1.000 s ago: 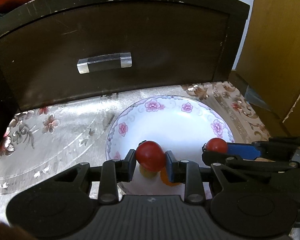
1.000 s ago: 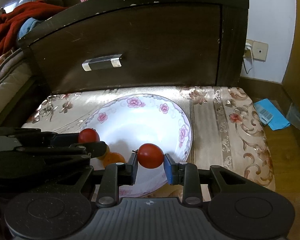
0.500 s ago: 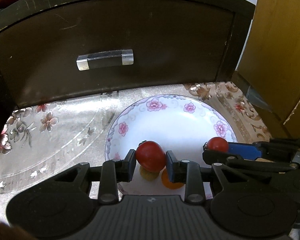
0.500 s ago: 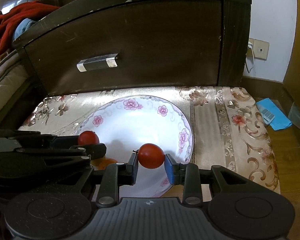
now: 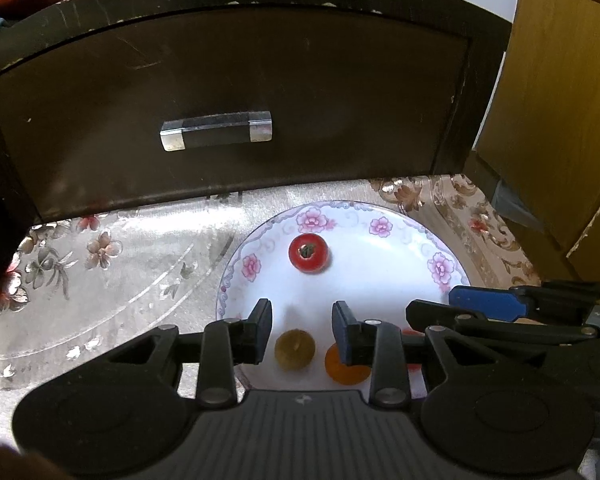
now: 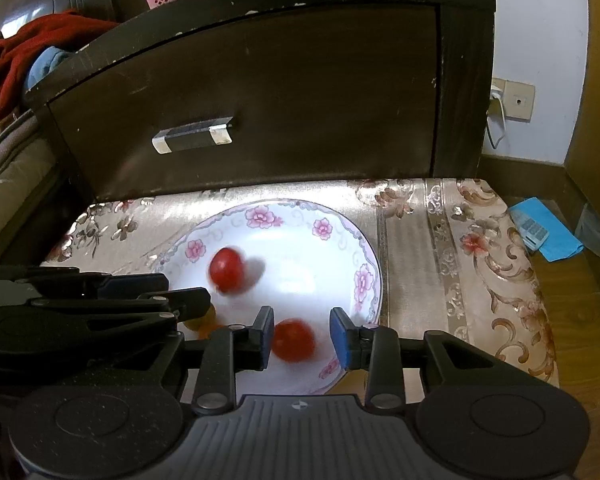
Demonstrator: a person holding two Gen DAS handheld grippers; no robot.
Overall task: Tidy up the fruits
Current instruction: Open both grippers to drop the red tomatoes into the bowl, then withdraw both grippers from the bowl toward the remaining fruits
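left gripper [image 5: 302,330] jaws opening, empty | right gripper [image 6: 300,338] releasing tomato [image 6: 293,340] | risk: both tomatoes rolling toward plate [image 6: 366,248] rim, 3 o'clock, dropping off

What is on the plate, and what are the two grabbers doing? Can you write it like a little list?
plate: white with pink flowers, on a flowery cloth
red tomatoes: two, one rolling free, one between the right gripper's fingers, not pinched
other fruits: yellow fruit, orange fruit
left gripper: open, empty, jaws just opened
right gripper: open, jaws just opened
behind: dark drawer
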